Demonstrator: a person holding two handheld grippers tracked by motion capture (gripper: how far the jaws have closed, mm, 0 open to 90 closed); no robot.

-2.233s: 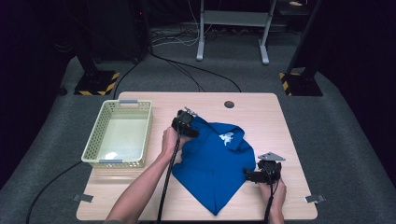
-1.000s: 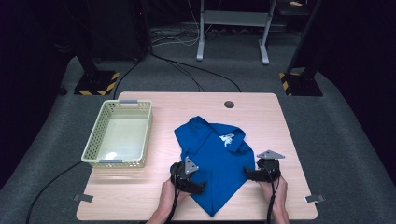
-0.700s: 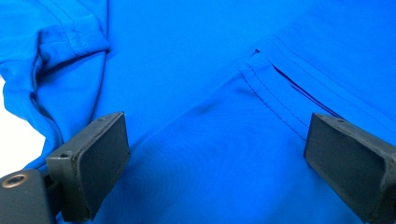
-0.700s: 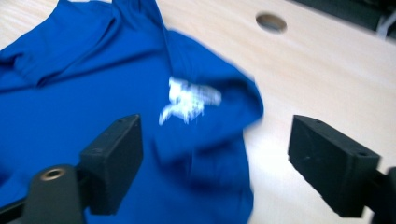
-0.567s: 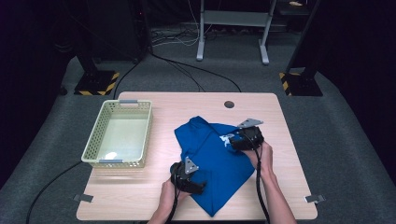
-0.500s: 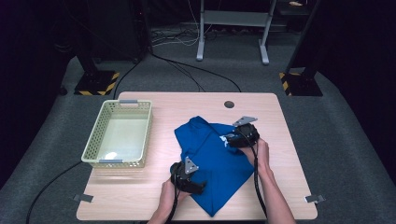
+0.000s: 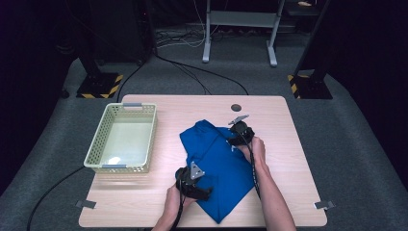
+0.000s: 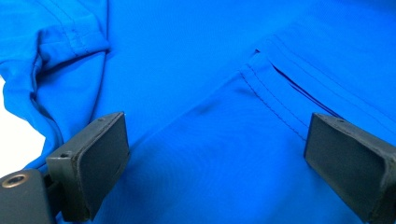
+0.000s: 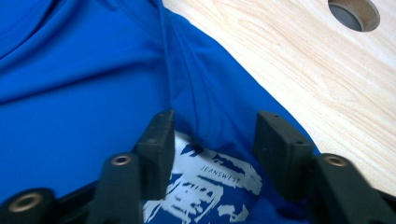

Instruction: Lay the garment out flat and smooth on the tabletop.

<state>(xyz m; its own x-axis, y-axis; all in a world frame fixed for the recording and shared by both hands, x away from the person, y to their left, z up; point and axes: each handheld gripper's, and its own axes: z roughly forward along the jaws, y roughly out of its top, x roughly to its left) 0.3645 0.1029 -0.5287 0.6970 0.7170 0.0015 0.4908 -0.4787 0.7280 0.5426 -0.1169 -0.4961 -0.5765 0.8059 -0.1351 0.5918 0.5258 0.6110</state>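
One crumpled blue cotton T-shirt, one pale yellow plastic mesh basket at nine o'clock of it. Left gripper at six o'clock, jaws spread wide over cloth; right gripper at one o'clock, jaws just been closing, half-narrowed astride a fabric ridge, not yet pinching.

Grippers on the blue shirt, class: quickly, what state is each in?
Left gripper: open, jaws wide over the blue shirt.
Right gripper: open, jaws just closing around a shirt fold.
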